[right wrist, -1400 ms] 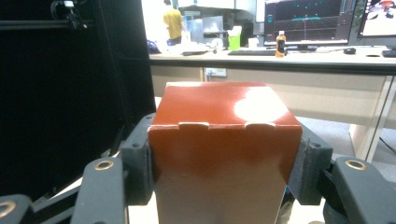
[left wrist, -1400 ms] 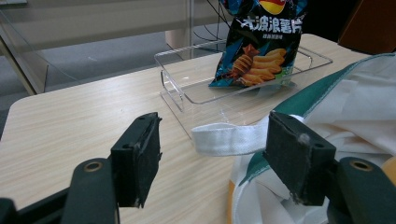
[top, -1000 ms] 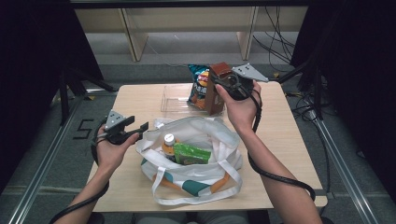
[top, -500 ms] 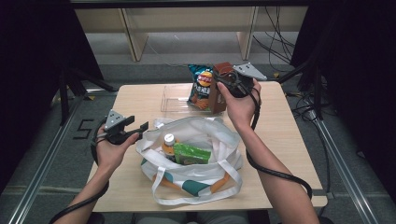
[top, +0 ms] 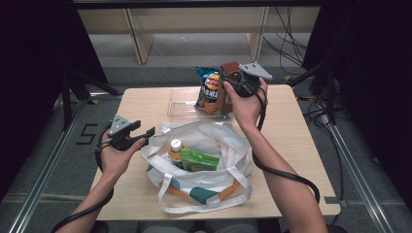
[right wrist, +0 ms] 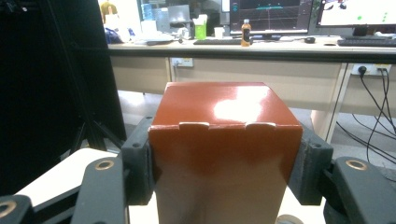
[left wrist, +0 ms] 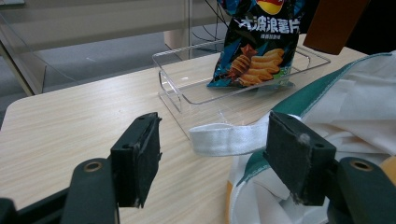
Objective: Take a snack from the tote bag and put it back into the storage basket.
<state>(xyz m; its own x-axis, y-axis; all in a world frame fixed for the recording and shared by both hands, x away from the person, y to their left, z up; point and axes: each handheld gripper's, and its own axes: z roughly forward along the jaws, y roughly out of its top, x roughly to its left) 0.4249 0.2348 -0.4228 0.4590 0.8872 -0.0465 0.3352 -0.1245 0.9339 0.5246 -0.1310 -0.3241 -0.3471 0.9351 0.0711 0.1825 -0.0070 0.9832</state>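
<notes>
Brown box (right wrist: 224,154) clamped between right gripper (top: 232,81) jaws, held above clear tray (top: 182,103), beside chip bag (top: 209,90). Left gripper (top: 145,132) held wide, empty, at tote bag (top: 214,141) rim, near tray.

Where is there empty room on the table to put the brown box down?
Bare table lies right of the white bag, and at the far left corner beside the clear tray. The bag takes up the near middle; the tray's right end holds the chip bag.
</notes>
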